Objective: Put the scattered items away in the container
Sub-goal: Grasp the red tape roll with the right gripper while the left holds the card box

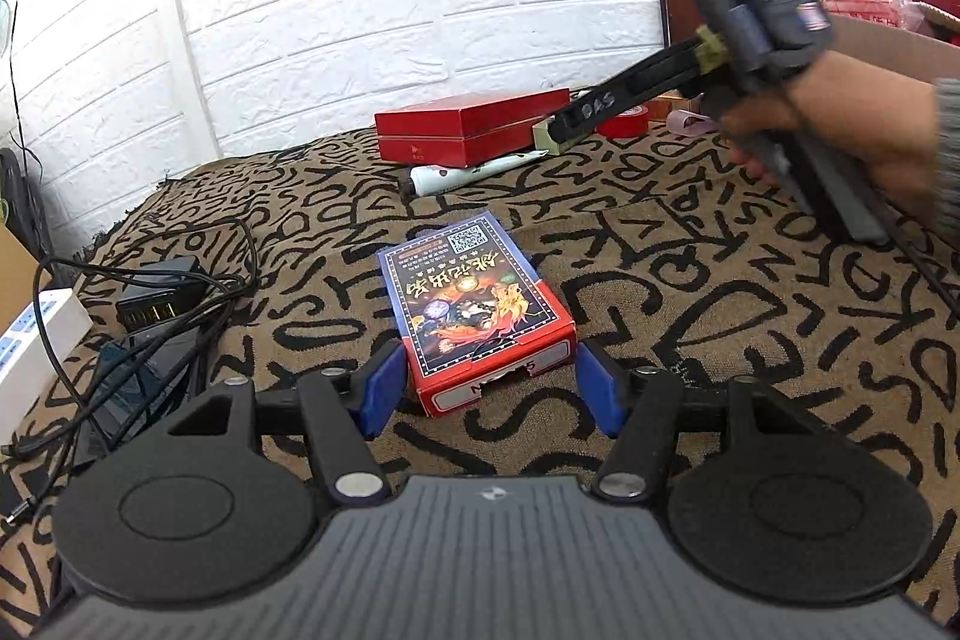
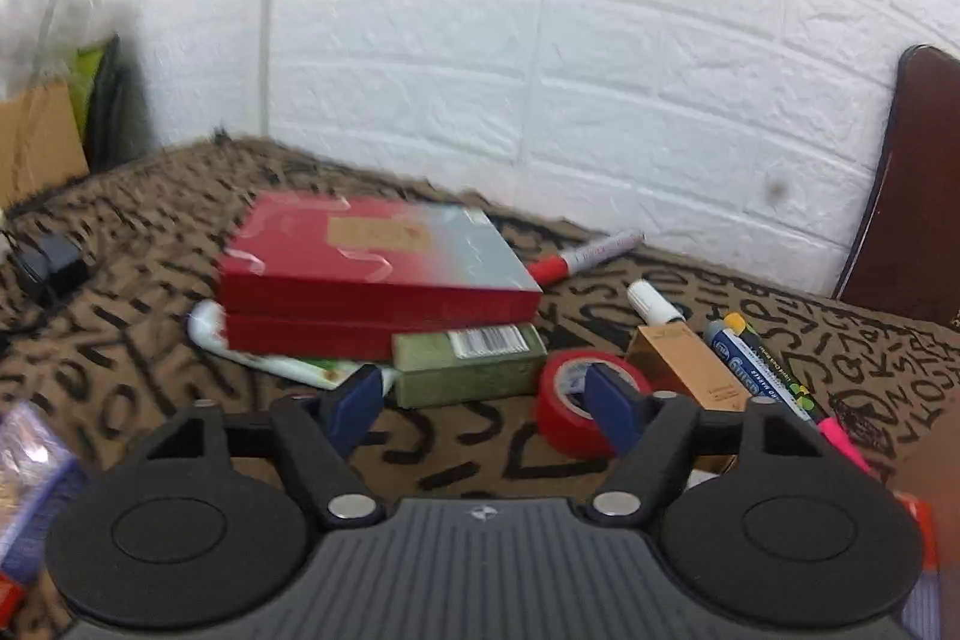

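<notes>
Left gripper (image 1: 487, 388): jaws apart, empty; blue-and-red card box (image 1: 477, 316) between tips, unpinched.
Right gripper (image 2: 486, 403): open, empty; red tape roll (image 2: 579, 409) just ahead-right, green carton (image 2: 468, 364) ahead.
Container: possibly brown cardboard box (image 1: 888, 40), far right.
Nothing visibly stowed.

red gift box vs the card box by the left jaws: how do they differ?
The red gift box is plain red, lying at the back by the wall; the card box has a printed blue-and-red face and lies nearer, between the open left jaws. The gift box rests on a white tube; the card box lies flat on the cloth. Both are rectangular, closed.
</notes>
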The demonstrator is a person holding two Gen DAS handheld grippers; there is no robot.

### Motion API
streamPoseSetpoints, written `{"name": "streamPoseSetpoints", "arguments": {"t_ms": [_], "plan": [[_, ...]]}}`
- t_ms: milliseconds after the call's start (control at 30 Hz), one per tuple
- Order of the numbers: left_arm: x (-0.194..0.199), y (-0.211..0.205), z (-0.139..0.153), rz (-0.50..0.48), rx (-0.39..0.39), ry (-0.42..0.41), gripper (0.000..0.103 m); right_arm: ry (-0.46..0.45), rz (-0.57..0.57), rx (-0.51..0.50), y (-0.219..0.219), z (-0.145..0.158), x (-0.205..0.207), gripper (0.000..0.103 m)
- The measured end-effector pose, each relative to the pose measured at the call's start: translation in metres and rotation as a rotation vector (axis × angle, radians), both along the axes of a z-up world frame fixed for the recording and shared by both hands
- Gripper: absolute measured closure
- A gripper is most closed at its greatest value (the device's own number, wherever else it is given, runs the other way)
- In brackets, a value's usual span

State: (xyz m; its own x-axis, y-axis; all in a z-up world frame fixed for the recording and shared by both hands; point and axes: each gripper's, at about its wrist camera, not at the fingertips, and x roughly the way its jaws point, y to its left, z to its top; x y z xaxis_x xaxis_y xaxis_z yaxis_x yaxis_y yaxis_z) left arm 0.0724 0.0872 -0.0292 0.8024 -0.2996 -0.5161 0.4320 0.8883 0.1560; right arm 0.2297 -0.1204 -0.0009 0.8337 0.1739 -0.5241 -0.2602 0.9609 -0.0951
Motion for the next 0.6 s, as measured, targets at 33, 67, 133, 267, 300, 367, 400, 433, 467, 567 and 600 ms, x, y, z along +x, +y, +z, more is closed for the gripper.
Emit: {"name": "streamPoseSetpoints", "arguments": {"t_ms": [33, 67, 133, 267, 300, 367, 400, 433, 467, 567, 600], "plan": [[-0.003, 0.002, 0.001, 0.0, -0.005, 0.007, 0.041, 0.025, -0.002, -0.007, -0.001, -0.002, 0.006, 0.036], [-0.009, 0.004, 0.003, 0.002, -0.011, 0.015, 0.041, 0.048, -0.002, -0.003, -0.003, -0.003, 0.011, 0.036], [-0.016, 0.008, 0.006, 0.007, -0.018, 0.028, 0.041, 0.095, 0.008, 0.054, -0.01, -0.002, 0.018, 0.036], [-0.004, 0.006, 0.008, 0.021, -0.007, 0.037, 0.041, 0.136, 0.047, 0.103, -0.014, -0.003, 0.013, 0.045], [-0.002, 0.004, 0.008, 0.028, -0.004, 0.04, 0.041, 0.146, 0.063, 0.108, -0.012, -0.002, 0.008, 0.047], [0.002, 0.0, 0.009, 0.041, 0.002, 0.041, 0.041, 0.162, 0.109, 0.106, -0.004, -0.001, -0.002, 0.048], [0.004, -0.002, 0.009, 0.045, 0.004, 0.04, 0.041, 0.165, 0.135, 0.097, 0.001, -0.001, -0.007, 0.048], [0.005, -0.003, 0.009, 0.048, 0.004, 0.04, 0.041, 0.168, 0.15, 0.092, 0.004, 0.0, -0.01, 0.049], [0.005, -0.003, 0.009, 0.05, 0.003, 0.04, 0.041, 0.171, 0.153, 0.091, 0.005, 0.0, -0.011, 0.049], [0.004, -0.001, 0.009, 0.05, -0.003, 0.042, 0.041, 0.176, 0.148, 0.105, 0.004, -0.001, -0.009, 0.048], [0.001, 0.004, 0.008, 0.05, -0.003, 0.043, 0.041, 0.175, 0.149, 0.107, 0.003, 0.0, -0.01, 0.048]]}}
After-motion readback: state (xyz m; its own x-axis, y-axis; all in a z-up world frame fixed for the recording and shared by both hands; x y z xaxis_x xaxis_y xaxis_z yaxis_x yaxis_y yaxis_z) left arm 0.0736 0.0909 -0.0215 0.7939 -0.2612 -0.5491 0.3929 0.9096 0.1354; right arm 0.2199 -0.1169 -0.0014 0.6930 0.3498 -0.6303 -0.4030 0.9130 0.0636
